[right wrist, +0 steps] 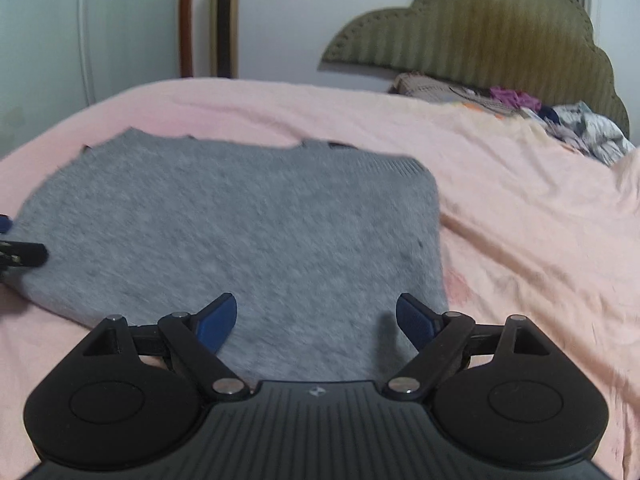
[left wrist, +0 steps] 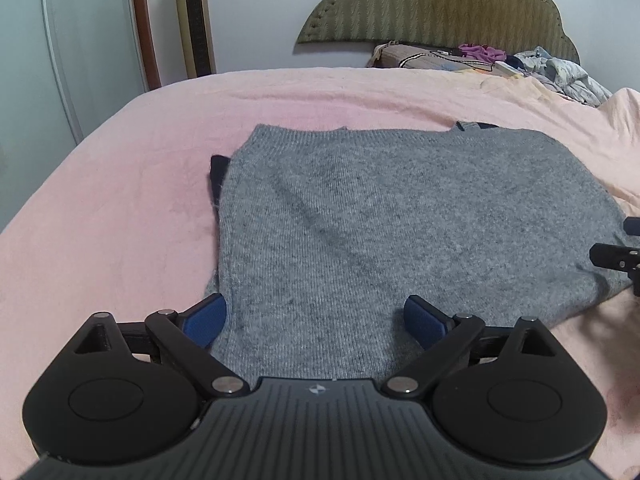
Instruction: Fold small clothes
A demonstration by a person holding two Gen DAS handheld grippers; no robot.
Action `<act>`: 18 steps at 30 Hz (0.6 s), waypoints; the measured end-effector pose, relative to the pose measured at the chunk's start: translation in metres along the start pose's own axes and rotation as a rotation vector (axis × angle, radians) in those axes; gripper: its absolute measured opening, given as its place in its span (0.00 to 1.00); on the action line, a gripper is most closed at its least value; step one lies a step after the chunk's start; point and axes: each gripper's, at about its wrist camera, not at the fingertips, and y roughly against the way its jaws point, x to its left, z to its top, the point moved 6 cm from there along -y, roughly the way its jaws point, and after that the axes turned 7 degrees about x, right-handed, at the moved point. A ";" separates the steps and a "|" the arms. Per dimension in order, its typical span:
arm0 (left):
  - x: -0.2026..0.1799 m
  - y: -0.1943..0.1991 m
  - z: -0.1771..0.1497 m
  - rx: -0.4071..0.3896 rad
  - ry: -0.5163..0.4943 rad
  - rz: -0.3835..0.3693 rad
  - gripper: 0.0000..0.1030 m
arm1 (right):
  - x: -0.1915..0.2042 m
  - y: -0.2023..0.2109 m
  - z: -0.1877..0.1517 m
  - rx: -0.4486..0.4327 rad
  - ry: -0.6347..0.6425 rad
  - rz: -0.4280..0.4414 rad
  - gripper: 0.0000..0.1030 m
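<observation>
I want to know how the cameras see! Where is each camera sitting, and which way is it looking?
Left wrist: sits on the left gripper, looking along its open blue fingers over the grey sweater toward the headboard.
Right wrist: sits on the right gripper, fingers open, facing the same way; the picture is a bit blurry.
Both show the sweater, pink bedsheet, headboard and clothes pile; each glimpses the other gripper at its edge.

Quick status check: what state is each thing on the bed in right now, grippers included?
Grey knit sweater: lying flat on the sheet, sides folded in, dark layer peeking out at its left edge.
Left gripper: open, over the sweater's near edge.
Right gripper: open, over the sweater's near edge.
Pink bed sheet: spread, lightly wrinkled.
Clothes pile: crumpled, unfolded, by the headboard.
</observation>
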 end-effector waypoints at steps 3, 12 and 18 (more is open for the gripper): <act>0.002 0.003 0.005 -0.013 0.004 0.005 0.93 | 0.015 0.010 0.007 -0.034 0.040 0.024 0.85; 0.023 0.004 0.019 -0.017 0.069 0.016 0.98 | 0.051 0.011 0.014 -0.039 0.096 0.095 0.85; 0.067 -0.013 0.037 0.013 0.209 -0.022 0.98 | 0.082 0.011 0.013 -0.045 0.176 0.112 0.85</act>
